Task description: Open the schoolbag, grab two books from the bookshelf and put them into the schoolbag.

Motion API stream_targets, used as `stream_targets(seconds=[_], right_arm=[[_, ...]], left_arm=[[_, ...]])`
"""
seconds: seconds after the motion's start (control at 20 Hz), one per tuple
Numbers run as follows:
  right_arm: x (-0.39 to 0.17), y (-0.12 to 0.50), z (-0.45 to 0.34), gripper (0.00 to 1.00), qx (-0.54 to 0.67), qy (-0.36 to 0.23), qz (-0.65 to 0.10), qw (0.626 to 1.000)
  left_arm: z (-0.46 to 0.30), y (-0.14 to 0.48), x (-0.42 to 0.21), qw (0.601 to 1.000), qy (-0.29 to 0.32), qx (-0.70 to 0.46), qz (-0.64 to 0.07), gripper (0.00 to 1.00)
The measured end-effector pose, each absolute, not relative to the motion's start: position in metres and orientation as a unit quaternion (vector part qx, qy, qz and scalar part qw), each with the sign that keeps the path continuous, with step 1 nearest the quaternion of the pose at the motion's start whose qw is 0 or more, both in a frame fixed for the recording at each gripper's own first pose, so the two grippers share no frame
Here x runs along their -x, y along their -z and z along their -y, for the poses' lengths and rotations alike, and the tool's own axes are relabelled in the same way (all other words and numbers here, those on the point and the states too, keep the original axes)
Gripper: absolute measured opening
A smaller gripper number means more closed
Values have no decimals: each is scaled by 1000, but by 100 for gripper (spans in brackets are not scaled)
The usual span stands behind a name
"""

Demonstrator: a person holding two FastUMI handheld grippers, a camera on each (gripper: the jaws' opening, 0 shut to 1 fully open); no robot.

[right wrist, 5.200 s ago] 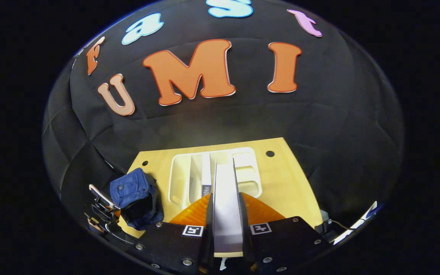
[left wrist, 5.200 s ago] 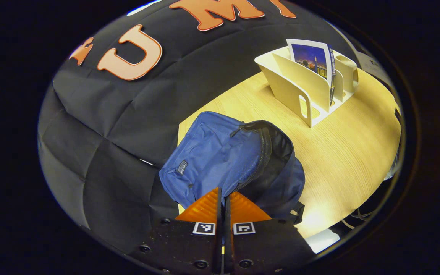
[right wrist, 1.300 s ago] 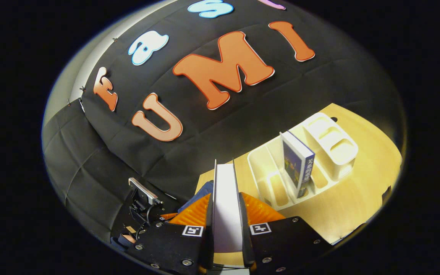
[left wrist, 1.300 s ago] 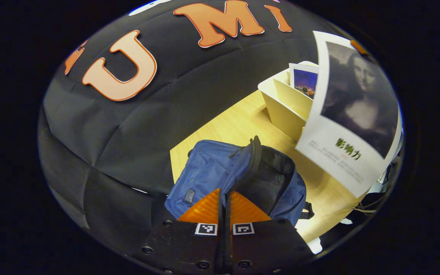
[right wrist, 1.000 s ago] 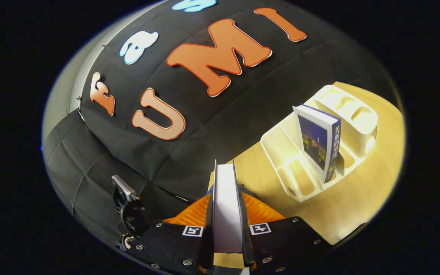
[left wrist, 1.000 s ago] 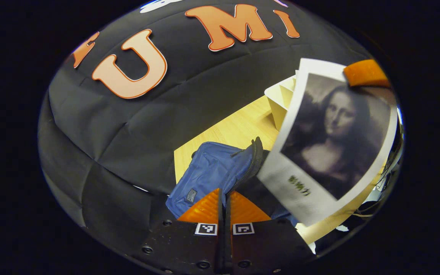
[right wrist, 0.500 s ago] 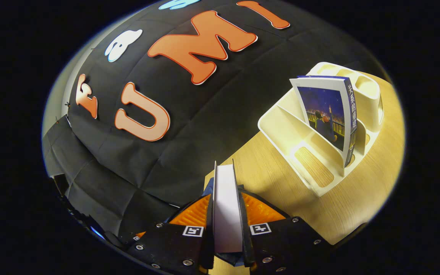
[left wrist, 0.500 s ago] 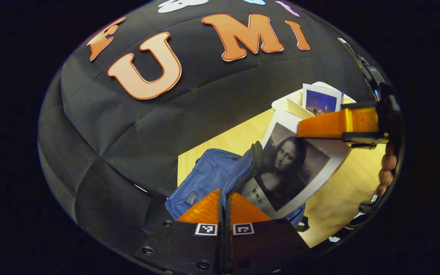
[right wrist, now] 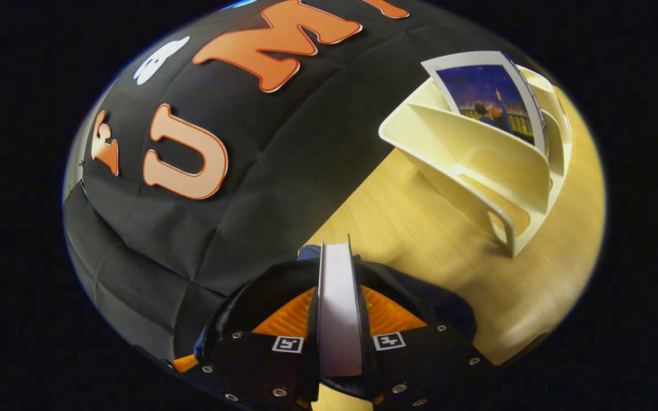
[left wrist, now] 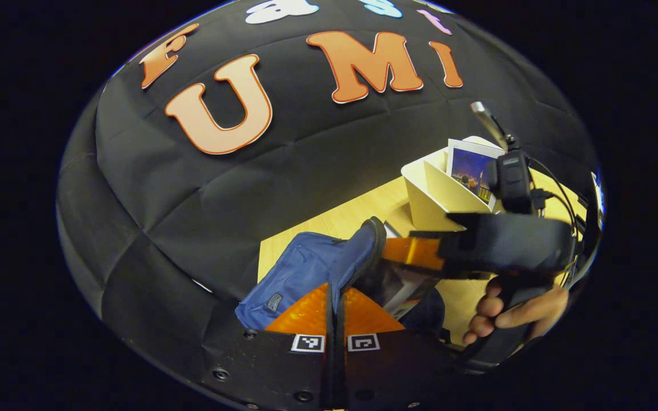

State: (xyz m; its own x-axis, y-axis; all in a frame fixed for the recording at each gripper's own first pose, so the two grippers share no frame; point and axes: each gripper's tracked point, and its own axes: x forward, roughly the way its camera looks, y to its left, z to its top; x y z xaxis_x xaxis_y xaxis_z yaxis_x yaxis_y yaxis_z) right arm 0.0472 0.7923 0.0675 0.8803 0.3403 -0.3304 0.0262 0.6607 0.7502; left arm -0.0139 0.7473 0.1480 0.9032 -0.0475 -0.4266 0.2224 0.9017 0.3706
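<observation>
- The schoolbag (left wrist: 300,271) is blue woven fabric, soft and slumped, with a dark lining and a zip along its rim; it lies on the pale wood-grain table (right wrist: 420,228) near the table's edge by the black cloth wall.
- In the left gripper view the left gripper (left wrist: 334,302) has its two fingers pressed together on the edge of the bag's raised flap (a thin fold of fabric is caught between them), so the mouth stands open.
- The right gripper (right wrist: 337,297) is clamped on a book (right wrist: 337,308), one finger against each cover; the white page block faces the camera as a tall narrow strip.
- The book's long axis runs along the fingers, pointing away from the camera, and its far end sits inside the dark mouth of the bag.
- In the left gripper view the right gripper (left wrist: 414,254) reaches in from the right with a hand (left wrist: 514,314) wrapped round its handle; a corner of the glossy cover (left wrist: 397,288) shows below its finger, tilted into the opening.
- The bookshelf (right wrist: 477,154) is smooth cream plastic with curved, sloping dividers, standing well apart from the bag.
- A second book (right wrist: 489,94) leans in one slot, its night-sky cover rising above the dividers.
</observation>
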Motion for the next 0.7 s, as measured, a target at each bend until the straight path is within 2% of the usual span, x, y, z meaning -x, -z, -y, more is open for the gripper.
stream_targets(seconds=[0.25,0.3,0.35,0.45,0.55,0.6,0.65,0.7], right_arm=[[-60,-52,-820,30,-404,-100,-232,879],[-61,-44,-828,41,-399,-104,-238,879],[-65,-40,-831,30,-410,-106,-241,873],[-65,-29,-838,33,-418,-110,-261,863],[-57,-24,-847,37,-405,-125,-309,851],[-53,-26,-847,44,-399,-137,-326,846],[-51,-33,-840,29,-392,-140,-328,848],[-51,-43,-828,39,-378,-140,-320,857]], left_arm=[[-732,-142,13,955,96,-194,-205,0],[-731,-140,14,954,100,-199,-202,0],[-736,-135,10,950,92,-209,-211,0],[-740,-136,12,953,88,-195,-215,1],[-743,-137,8,956,83,-185,-213,0],[-744,-136,6,956,79,-181,-217,0],[-744,-138,6,957,77,-181,-214,0],[-746,-137,4,957,74,-180,-216,0]])
